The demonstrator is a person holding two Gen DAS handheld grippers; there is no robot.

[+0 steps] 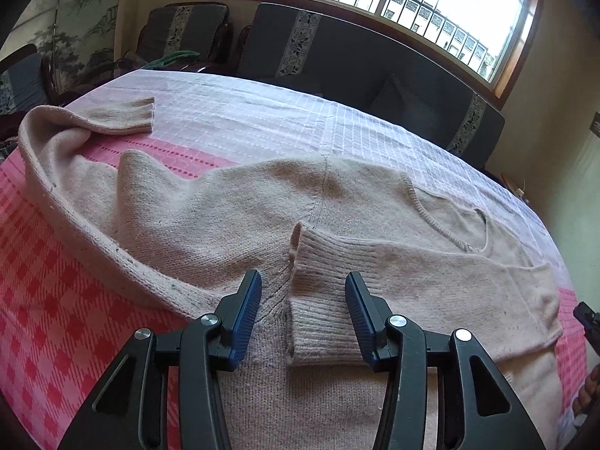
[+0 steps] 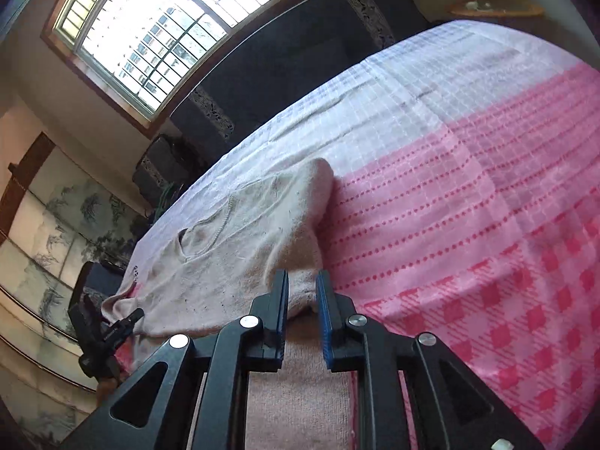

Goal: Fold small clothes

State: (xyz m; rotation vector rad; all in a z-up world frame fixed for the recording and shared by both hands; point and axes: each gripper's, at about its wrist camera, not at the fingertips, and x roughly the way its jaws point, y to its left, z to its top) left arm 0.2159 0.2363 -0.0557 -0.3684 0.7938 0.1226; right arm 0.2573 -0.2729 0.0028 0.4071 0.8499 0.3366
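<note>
Left gripper [image 1: 303,298] spread above sweater [image 1: 232,210] cuff [image 1: 322,300] — right gripper [image 2: 302,292] pinching fabric.

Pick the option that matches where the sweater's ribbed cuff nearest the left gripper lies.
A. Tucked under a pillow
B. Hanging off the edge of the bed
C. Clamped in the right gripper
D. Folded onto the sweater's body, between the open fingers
D: in the left wrist view the ribbed cuff rests on the sweater, between the spread fingers of the left gripper.

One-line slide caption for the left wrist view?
Open left claw poised over the ribbed cuff of a beige knit sweater spread on a pink checked cloth.
</note>
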